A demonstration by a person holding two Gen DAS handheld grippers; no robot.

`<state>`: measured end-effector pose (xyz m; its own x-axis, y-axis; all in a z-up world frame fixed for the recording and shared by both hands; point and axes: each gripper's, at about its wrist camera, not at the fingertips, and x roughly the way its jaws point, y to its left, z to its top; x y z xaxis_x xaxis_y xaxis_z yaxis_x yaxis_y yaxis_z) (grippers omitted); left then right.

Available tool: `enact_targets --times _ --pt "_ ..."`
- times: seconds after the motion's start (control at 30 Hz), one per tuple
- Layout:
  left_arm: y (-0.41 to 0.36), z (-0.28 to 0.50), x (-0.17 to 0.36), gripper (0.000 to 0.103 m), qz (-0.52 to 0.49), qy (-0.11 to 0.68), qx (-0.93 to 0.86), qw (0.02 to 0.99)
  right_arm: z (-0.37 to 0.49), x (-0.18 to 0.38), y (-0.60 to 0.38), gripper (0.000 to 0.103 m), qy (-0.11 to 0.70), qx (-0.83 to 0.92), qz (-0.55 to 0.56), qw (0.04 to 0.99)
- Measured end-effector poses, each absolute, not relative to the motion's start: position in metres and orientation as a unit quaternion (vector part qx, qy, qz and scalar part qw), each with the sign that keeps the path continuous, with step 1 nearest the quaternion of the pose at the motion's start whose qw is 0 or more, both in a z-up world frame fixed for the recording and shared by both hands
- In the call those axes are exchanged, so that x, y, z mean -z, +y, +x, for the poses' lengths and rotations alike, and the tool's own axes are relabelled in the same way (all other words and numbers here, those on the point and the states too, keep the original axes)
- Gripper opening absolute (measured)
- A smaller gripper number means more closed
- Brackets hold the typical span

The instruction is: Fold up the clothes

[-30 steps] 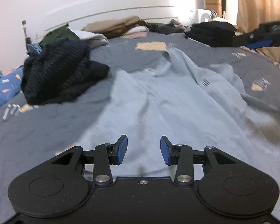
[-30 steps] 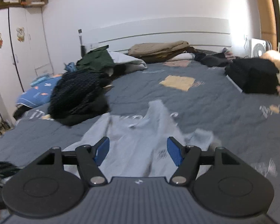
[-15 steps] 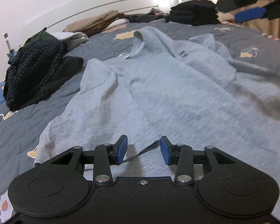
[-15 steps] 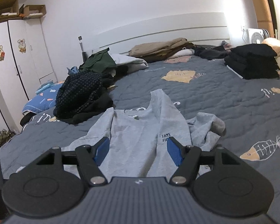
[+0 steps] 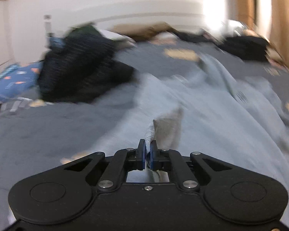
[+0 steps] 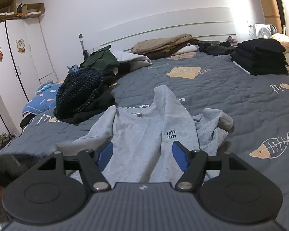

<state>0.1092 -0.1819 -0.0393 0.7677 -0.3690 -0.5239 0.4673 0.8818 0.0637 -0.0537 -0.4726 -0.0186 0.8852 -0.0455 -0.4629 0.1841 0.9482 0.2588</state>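
Observation:
A light grey sweatshirt [image 6: 144, 134] lies spread and rumpled on the dark grey quilted bed [image 6: 240, 100], collar pointing away, one sleeve bunched at its right [image 6: 217, 123]. In the blurred left wrist view my left gripper [image 5: 148, 150] is shut on the sweatshirt's near edge [image 5: 166, 129], and a pinch of cloth stands up between the blue pads. The rest of the sweatshirt [image 5: 212, 105] stretches ahead. My right gripper [image 6: 142, 152] is open and empty, hovering above the sweatshirt's lower part.
A heap of dark dotted and black clothes [image 6: 81, 94] lies at the left, with green and white garments [image 6: 106, 57] behind. Folded black clothes [image 6: 260, 57] are stacked at the right. Tan clothes [image 6: 163, 44] lie by the headboard. A wardrobe [image 6: 19, 53] stands left.
My left gripper has closed on the sweatshirt's near edge and is moving fast, blurring its view. My right gripper has stayed open and has shifted little over the garment.

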Motion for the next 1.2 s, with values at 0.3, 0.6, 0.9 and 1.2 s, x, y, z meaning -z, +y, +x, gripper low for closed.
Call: enact_targets --times 0.3,0.6,0.9,1.2 --pt "-0.082 0.176 0.009 0.005 -0.008 0.21 0.036 0.977 -0.052 0.026 -0.473 0.067 0.241 0.061 0.163 0.955" --pt "-0.056 0.183 0.03 0.05 -0.019 0.281 0.001 0.96 -0.048 0.032 -0.474 0.067 0.251 0.066 0.165 0.952" --pt "-0.038 0.125 0.032 0.059 -0.033 0.339 0.099 0.935 -0.048 0.029 -0.472 0.067 0.248 0.056 0.171 0.952" --pt "-0.058 0.125 0.071 0.035 -0.033 0.4 0.179 0.898 -0.045 0.025 -0.452 0.067 0.249 0.029 0.172 0.953"
